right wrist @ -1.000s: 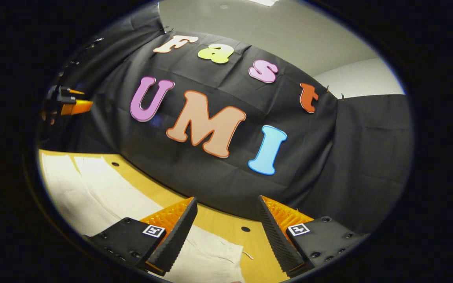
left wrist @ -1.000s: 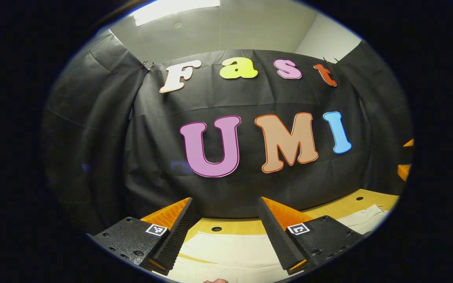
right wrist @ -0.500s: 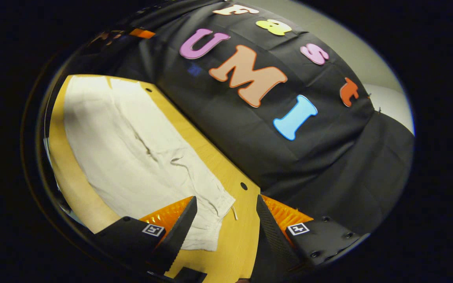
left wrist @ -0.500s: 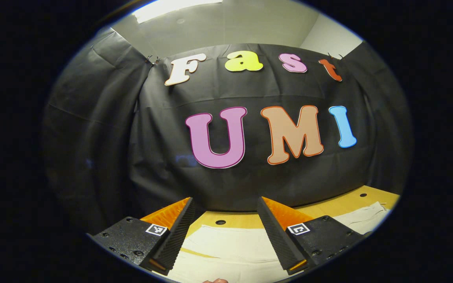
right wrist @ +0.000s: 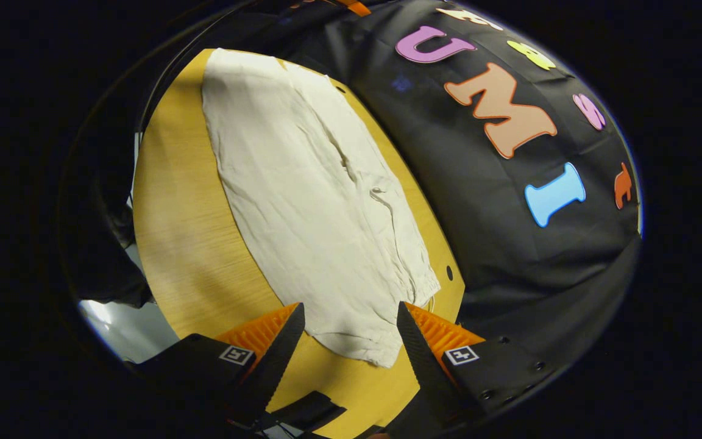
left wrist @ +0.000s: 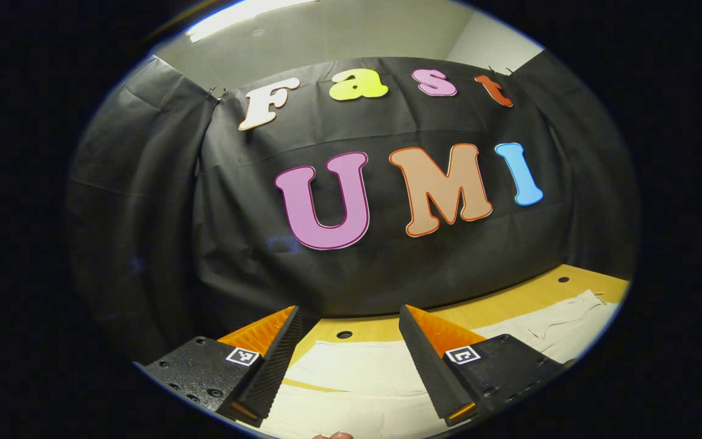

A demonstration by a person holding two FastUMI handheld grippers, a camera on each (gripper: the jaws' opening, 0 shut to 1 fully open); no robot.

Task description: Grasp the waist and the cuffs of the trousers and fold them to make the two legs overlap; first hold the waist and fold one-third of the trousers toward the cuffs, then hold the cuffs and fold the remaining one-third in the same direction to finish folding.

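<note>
The cream-coloured cloth trousers lie spread flat on the yellow wooden tabletop, running in the right gripper view from the upper left of the frame down to the lower middle, with one end lying just above the right gripper. That gripper's fingers stand wide apart with nothing between them, hovering over the near end of the trousers, whose bottom corner shows in the gap; I cannot tell whether they touch the cloth. A small round hole in the tabletop sits just right of the trousers' edge, close to the black cloth wall that hangs behind the tabletop. The fabric is lightly creased, with a wrinkled seam running down its middle. In the left gripper view the left gripper points mostly at the black cloth wall, its fingers also spread wide and empty. Below and between them lies a pale stretch of the trousers on the tabletop, and more of the garment stretches toward the lower right of the frame. Another small round hole shows in the tabletop just beyond the cloth's far edge.
</note>
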